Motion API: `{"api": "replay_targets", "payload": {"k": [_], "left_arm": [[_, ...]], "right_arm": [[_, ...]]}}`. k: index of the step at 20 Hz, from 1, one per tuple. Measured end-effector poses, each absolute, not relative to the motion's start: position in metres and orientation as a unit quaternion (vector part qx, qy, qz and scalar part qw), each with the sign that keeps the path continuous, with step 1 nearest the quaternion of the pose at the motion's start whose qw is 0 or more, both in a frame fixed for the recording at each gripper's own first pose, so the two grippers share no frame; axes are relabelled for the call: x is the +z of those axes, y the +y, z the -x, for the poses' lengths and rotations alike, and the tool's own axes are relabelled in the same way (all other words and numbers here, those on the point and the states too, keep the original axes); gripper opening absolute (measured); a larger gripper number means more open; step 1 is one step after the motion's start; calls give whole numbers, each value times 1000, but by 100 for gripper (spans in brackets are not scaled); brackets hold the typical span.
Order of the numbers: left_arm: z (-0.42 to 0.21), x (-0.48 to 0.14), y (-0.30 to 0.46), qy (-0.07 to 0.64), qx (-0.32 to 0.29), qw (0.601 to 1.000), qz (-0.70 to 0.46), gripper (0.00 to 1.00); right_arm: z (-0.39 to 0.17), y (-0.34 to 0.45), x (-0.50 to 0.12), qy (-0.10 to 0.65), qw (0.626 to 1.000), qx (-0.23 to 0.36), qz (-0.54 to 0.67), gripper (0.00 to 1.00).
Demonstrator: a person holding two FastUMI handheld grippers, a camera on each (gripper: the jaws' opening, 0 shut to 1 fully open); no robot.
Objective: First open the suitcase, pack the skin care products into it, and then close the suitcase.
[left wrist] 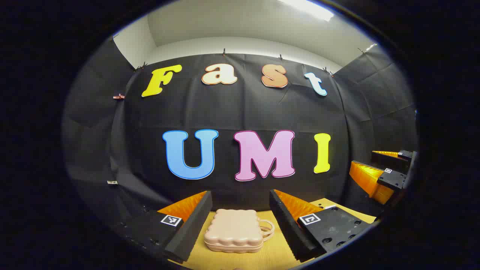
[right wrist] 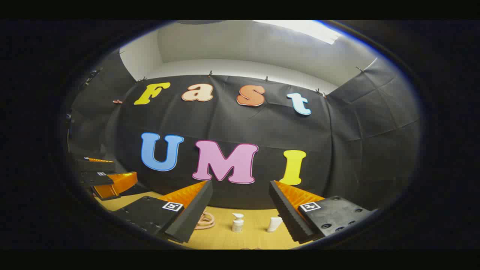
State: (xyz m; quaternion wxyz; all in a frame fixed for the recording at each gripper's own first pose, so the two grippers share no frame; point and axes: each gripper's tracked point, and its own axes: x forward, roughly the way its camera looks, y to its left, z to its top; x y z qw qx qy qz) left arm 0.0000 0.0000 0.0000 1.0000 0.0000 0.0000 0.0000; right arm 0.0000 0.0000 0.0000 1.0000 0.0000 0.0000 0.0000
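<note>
Tabletop (left wrist: 275, 253) of light wood runs along the bottom of both views, under the black cloth wall.

In the left gripper view, the left gripper (left wrist: 240, 219) sits low at 6 o'clock. Its two fingers (left wrist: 191, 225) are spread wide and hold nothing. Between them lies the suitcase (left wrist: 233, 235), a small pink one with bumpy edges like a biscuit. It is shut and lies flat on the tabletop. Its handle (left wrist: 267, 228) sticks out toward 3 o'clock. The fingers do not touch it. Far off at 3 o'clock is the right gripper (left wrist: 378, 168), orange and black, also spread.

In the right gripper view, the right gripper (right wrist: 240, 210) is at 6 o'clock with its fingers (right wrist: 288, 215) spread wide and nothing between the pads. On the tabletop between them stand two small white things. One is a pump bottle (right wrist: 237, 223) and the other, toward 3 o'clock of it, is a tube (right wrist: 274, 223). They stand apart from each other. A bit of the pink suitcase handle (right wrist: 205, 220) peeks out just beside the 9 o'clock finger. The left gripper (right wrist: 107, 176) shows far off at 9 o'clock.
</note>
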Motion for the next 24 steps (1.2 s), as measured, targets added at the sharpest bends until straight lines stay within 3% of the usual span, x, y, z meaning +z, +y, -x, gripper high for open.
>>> {"api": "replay_targets", "payload": {"k": [24], "left_arm": [[-45, -50, -26, 65, -37, 997, 3, 98]], "right_arm": [[-17, -32, -13, 6, 1000, -19, 11, 96]]}}
